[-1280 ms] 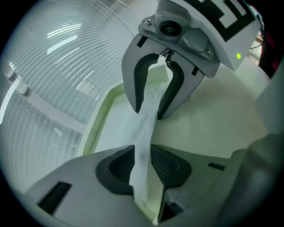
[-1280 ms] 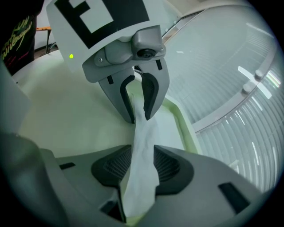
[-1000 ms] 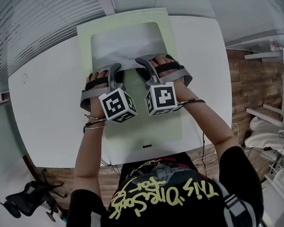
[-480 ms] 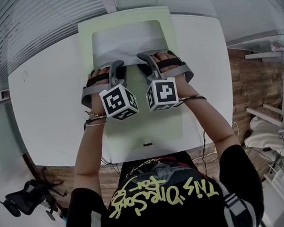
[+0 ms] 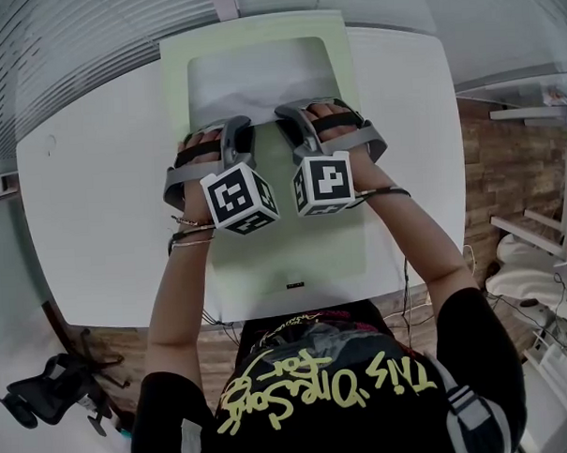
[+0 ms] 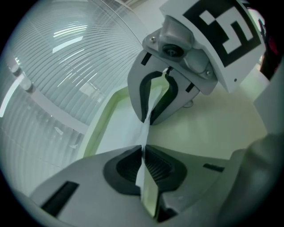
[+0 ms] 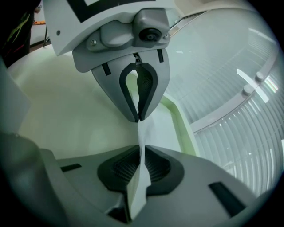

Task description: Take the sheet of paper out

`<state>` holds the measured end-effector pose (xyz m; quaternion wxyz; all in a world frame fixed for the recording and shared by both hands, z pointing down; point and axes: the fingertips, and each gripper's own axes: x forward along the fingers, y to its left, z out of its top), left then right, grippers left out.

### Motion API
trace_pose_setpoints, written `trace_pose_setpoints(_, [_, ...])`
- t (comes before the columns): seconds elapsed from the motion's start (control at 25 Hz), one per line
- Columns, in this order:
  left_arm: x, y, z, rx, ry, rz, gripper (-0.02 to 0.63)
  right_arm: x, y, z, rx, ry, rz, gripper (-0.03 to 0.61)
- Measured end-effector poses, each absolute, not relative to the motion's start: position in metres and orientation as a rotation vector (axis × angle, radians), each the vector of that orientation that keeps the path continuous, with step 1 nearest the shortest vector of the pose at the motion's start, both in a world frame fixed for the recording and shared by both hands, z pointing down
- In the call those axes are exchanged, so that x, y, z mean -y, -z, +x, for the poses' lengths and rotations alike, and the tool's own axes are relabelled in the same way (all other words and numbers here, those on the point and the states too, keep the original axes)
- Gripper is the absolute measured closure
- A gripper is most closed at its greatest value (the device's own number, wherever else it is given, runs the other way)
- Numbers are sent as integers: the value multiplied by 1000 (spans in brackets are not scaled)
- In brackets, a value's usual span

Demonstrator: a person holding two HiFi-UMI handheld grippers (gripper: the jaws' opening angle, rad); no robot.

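A white sheet of paper (image 5: 258,81) lies in the window of a pale green folder (image 5: 294,249) on the white table (image 5: 95,210). My two grippers sit side by side at the sheet's near edge. Both have just been closing with the sheet between their jaws. The left gripper (image 5: 234,131) is shut on that edge, and in the left gripper view its pads (image 6: 155,166) press on the paper (image 6: 144,128), as the left gripper (image 6: 143,148) shows there. The right gripper (image 5: 293,117) pinches the same edge, and the right gripper (image 7: 142,148) holds the paper (image 7: 143,133) raised in a ridge.
The table's near edge runs just before the person's torso, with wooden floor to the right. A black chair (image 5: 29,406) stands on the floor at the lower left. A ribbed glass wall (image 7: 239,111) rises beyond the folder's far end.
Both grippers' jaws have closed on the sheet's near edge, the right one last. The hands have hardly shifted.
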<state>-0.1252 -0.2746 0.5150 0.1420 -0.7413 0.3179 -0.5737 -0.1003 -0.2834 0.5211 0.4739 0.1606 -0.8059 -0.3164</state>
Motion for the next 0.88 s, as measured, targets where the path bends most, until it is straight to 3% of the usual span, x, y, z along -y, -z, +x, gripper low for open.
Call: trace_pose_setpoints(0.88, [268, -502, -127, -954, 1626, -2120, 606, 270, -506, -100, 2014, 773, 420, 568])
